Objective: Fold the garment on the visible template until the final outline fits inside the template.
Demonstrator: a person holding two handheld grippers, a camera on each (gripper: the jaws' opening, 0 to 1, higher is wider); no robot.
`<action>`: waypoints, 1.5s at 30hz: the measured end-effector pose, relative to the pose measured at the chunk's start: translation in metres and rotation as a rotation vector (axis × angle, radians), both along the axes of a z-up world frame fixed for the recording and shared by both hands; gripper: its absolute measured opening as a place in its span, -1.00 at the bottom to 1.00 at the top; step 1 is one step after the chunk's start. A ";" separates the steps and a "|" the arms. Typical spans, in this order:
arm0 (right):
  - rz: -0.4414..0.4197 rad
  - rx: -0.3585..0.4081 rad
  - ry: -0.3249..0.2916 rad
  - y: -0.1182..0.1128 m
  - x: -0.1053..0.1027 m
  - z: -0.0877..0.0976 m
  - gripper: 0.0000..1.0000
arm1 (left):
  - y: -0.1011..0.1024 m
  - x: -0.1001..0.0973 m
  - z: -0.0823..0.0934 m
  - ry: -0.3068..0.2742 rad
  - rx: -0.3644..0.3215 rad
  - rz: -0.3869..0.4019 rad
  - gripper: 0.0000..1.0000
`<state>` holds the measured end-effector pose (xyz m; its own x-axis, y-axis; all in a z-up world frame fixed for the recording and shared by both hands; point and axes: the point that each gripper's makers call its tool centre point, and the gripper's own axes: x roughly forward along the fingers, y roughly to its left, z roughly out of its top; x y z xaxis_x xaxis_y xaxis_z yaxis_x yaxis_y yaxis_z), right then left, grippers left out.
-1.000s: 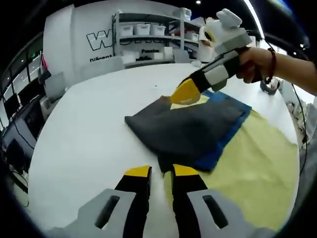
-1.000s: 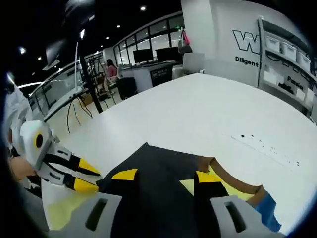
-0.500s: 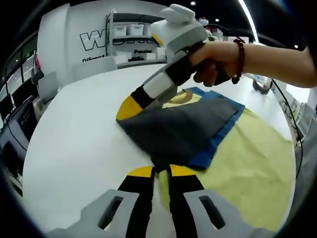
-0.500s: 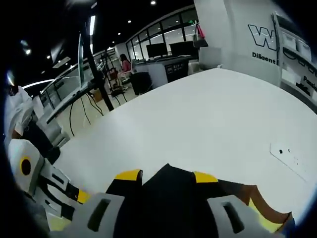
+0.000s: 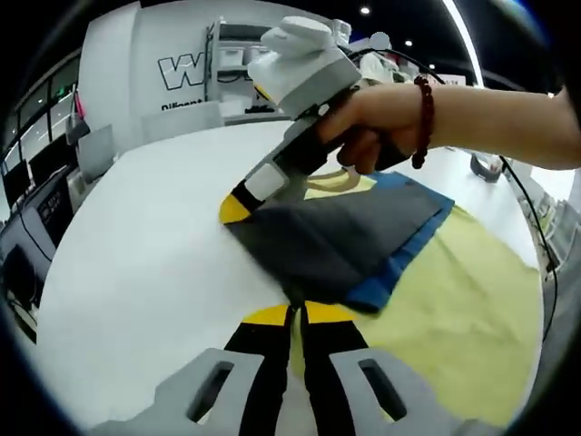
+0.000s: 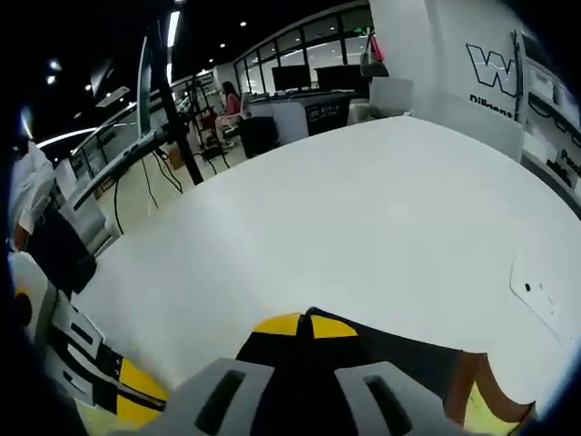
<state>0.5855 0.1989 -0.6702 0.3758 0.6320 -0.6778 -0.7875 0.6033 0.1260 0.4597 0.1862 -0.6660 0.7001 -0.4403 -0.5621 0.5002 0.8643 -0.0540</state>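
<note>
A dark grey garment (image 5: 336,241) with a blue layer (image 5: 399,272) and a brown collar (image 6: 465,381) lies folded, partly on a pale yellow template sheet (image 5: 454,309). My left gripper (image 5: 298,314) is shut on the garment's near corner. My right gripper (image 5: 234,209), held by a hand, is at the garment's left corner on the white table (image 5: 136,263). In the right gripper view my right gripper (image 6: 305,323) is shut on the dark cloth (image 6: 399,350), and the left gripper (image 6: 145,398) shows at the lower left.
Shelving with white bins (image 5: 241,54) stands at the table's far edge before a lettered wall. A tape roll (image 5: 486,168) sits at the far right. Beyond the table are desks with monitors (image 6: 309,77) and a seated person (image 6: 231,100).
My left gripper's jaws have shut on the garment's near corner. My right gripper moved from the collar area to the left corner and shut on the cloth there.
</note>
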 end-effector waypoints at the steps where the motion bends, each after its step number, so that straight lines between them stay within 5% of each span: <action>1: -0.016 0.000 -0.009 -0.001 0.003 0.001 -1.00 | 0.001 0.000 0.000 -0.005 -0.006 0.019 -1.00; 10: -0.110 0.031 0.019 -0.002 0.009 0.001 -1.00 | 0.005 -0.003 0.003 -0.025 0.008 0.062 -1.00; 22: -0.119 0.079 0.022 0.003 0.007 0.004 -1.00 | 0.011 -0.005 -0.001 0.003 -0.027 0.125 -1.00; 24: -0.129 0.097 0.004 0.002 0.007 0.010 -0.97 | 0.011 -0.007 0.001 0.057 -0.112 0.179 -1.00; 28: -0.172 0.131 0.008 -0.003 0.007 0.020 -0.51 | 0.018 -0.007 0.007 0.037 -0.103 0.192 -0.94; 33: -0.212 0.192 -0.045 -0.017 0.006 0.041 -0.24 | 0.020 -0.009 0.018 0.007 -0.107 0.192 -0.50; 38: -0.235 0.250 -0.088 -0.032 -0.001 0.065 0.26 | 0.019 -0.012 0.025 -0.008 -0.096 0.187 -0.22; 45: -0.267 0.253 -0.107 -0.066 -0.025 0.086 0.57 | 0.014 -0.023 0.038 -0.035 -0.067 0.157 0.02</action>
